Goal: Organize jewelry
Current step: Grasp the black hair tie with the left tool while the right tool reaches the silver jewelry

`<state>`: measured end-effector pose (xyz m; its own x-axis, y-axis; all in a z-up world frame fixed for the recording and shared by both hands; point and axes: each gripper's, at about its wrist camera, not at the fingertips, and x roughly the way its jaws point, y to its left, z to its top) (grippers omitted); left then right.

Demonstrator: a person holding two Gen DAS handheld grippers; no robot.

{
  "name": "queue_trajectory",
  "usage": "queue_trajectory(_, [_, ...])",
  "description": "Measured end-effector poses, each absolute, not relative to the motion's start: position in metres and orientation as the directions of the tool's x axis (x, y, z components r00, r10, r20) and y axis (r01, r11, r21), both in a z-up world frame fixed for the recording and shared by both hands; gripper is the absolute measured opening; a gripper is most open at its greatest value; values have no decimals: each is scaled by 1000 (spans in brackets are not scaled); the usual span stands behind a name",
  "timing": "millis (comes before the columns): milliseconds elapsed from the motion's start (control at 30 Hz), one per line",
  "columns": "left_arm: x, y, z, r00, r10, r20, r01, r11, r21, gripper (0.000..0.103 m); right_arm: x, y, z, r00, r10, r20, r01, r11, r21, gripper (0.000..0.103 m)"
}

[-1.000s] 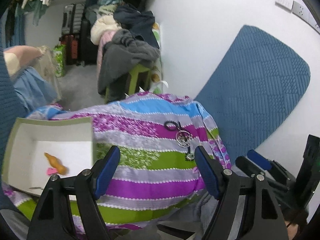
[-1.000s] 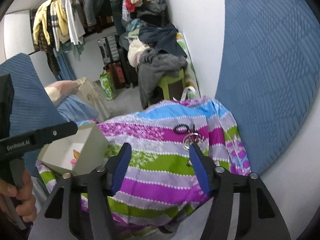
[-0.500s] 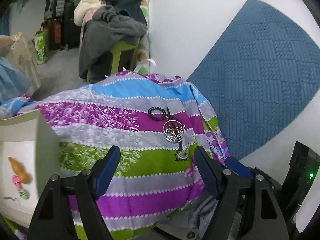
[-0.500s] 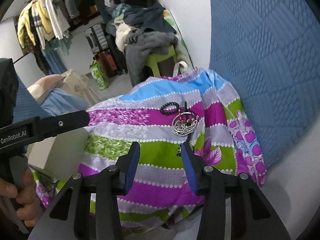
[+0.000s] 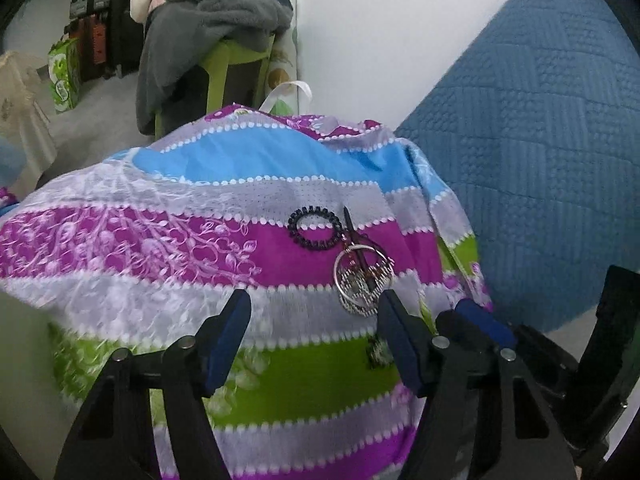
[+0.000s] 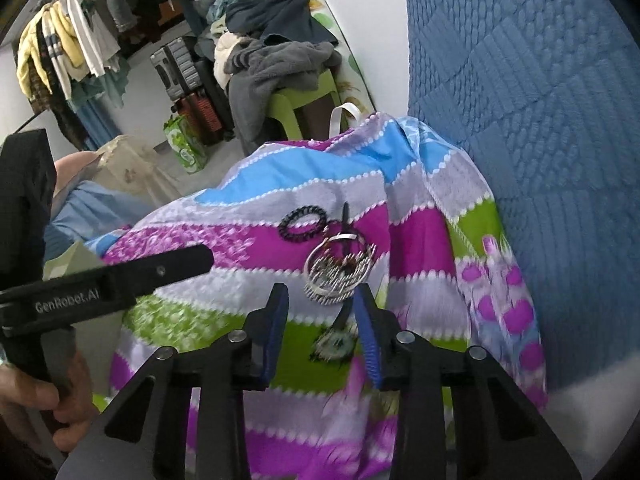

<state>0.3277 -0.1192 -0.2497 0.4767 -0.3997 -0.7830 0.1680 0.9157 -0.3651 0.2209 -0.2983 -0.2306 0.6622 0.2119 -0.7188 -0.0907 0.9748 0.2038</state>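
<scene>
On a striped cloth (image 5: 168,256) lie a black coil hair tie (image 5: 314,227), a heap of silver hoops (image 5: 360,282) with a dark pin across it, and a small green-centred pendant (image 5: 376,351). My left gripper (image 5: 314,310) hovers just in front of the hair tie, its jaws closing with nothing between them. My right gripper (image 6: 321,300) is low over the cloth, jaws closing. The pendant (image 6: 334,344) lies between its blue pads, which do not press it. The hoops (image 6: 338,272) and hair tie (image 6: 304,224) sit just beyond its tips.
A blue quilted pad (image 5: 540,152) leans on the white wall to the right. A pale box (image 6: 68,258) shows at the cloth's left edge. A hand (image 6: 36,404) holds the left gripper's handle. Clothes piled on a green stool (image 5: 236,60) stand behind.
Both grippers have come down and forward toward the jewelry, which now looks larger. The right jaws have narrowed a lot, the left ones a little. The box has slid out of the left view.
</scene>
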Motion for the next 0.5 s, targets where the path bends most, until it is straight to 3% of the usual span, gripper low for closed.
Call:
queue_trajectory(67, [343,-122,-261,462,-412,-785,159,909,-384,59,236,-302,-236,658,214,-722,-105,975,194,28])
queue_trajectory(267, [381,-134,-285,445,-405,-798,150,913,-380,58,279,-308,-257,612,229,-757,-151,973,172,27])
queue_trajectory(333, [393,-139,-293,439,-404,-803,152,914,-377,52,289,-307,-263,597,231,-768,-171,972,160,27])
queue_trajectory(500, [415,-147,-304,435,-404,-805,173,915,-365,47,308,-308,-275,564,239,-791,-178,970,167,27])
